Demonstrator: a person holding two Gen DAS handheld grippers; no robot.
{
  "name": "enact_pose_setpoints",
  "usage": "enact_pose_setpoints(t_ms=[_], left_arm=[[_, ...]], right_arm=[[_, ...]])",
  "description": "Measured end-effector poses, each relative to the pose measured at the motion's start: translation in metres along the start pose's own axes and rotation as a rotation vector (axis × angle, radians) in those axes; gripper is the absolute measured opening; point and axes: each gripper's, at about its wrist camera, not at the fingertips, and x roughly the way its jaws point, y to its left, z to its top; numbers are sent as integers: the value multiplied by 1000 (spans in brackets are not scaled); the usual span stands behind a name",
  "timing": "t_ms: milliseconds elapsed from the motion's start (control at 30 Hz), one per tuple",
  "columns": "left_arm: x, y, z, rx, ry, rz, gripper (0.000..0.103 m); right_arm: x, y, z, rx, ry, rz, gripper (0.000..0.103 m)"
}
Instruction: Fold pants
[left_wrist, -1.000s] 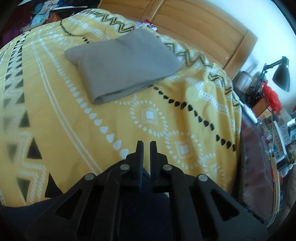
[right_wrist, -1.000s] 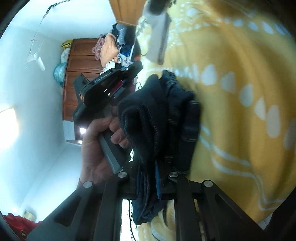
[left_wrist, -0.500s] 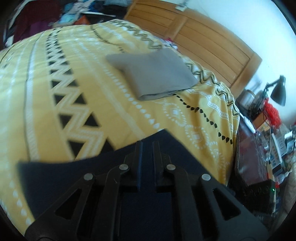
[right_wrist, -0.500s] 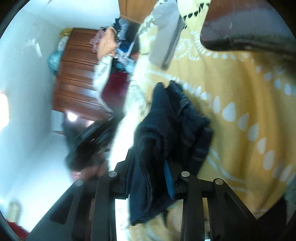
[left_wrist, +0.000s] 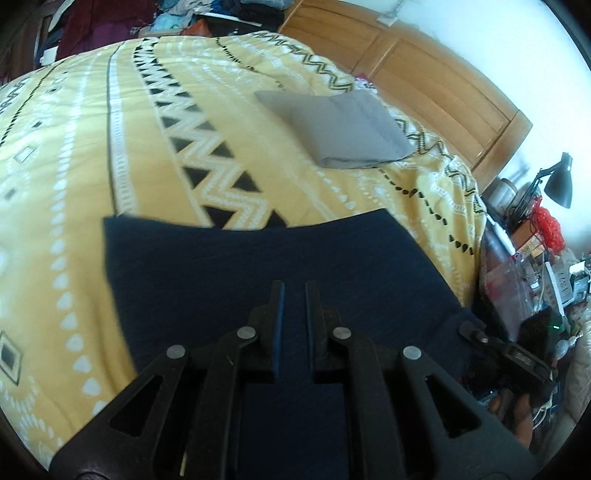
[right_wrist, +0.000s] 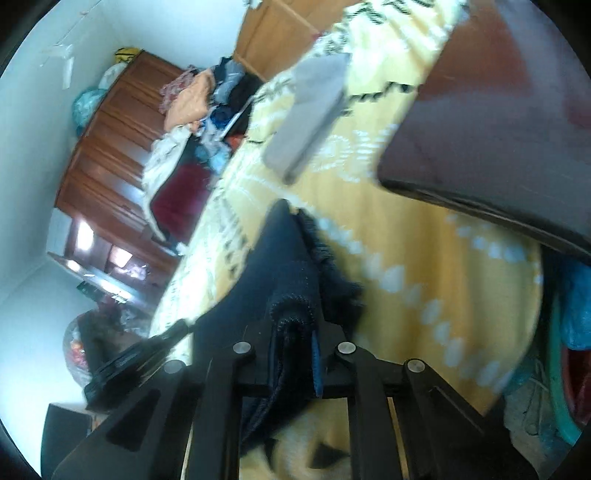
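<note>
Yellow patterned bedding (left_wrist: 155, 155) covers the bed, with folded grey trousers (left_wrist: 343, 129) lying well beyond both claws. Dark navy pants (left_wrist: 258, 266) spread flat just ahead of the left claw (left_wrist: 294, 295), whose jaws are nearly closed; whether they pinch the cloth looks uncertain. Over at the right claw (right_wrist: 295, 325), the jaws have just been closing and clamp a bunched fold of the same navy fabric.
</note>
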Motion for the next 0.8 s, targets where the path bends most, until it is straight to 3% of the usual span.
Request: enact_pose_setpoints(t_ms=[133,200,267,333,467,533,600,700,800], left_arm=[[-10,25,-9,-57,0,32,11],[-21,37,-16,-88,-5,27,14],[-28,47,-24,-113,2,33,27],[-32,60,-33,-148,17,29,49],[-21,75,-53,-205,85,-33,51],[-13,77,-59,-233,107,-99,51],[-8,79,-61,-265,102,-151,52],[-1,81,-62,-286,95,-213,56],[5,83,-62,-298,92,-259,56]], right_arm=[[12,0,7,-84,71,-18,18],[9,10,10,-164,92,-52,30],[0,22,9,-258,93,-130,37],[-16,37,9,-346,79,-207,39],[-31,75,30,-453,88,-180,45],[-11,89,63,-441,187,-107,48],[27,94,97,-419,339,-89,53],[87,102,128,-481,534,-162,55],[146,81,148,-394,750,-227,56]])
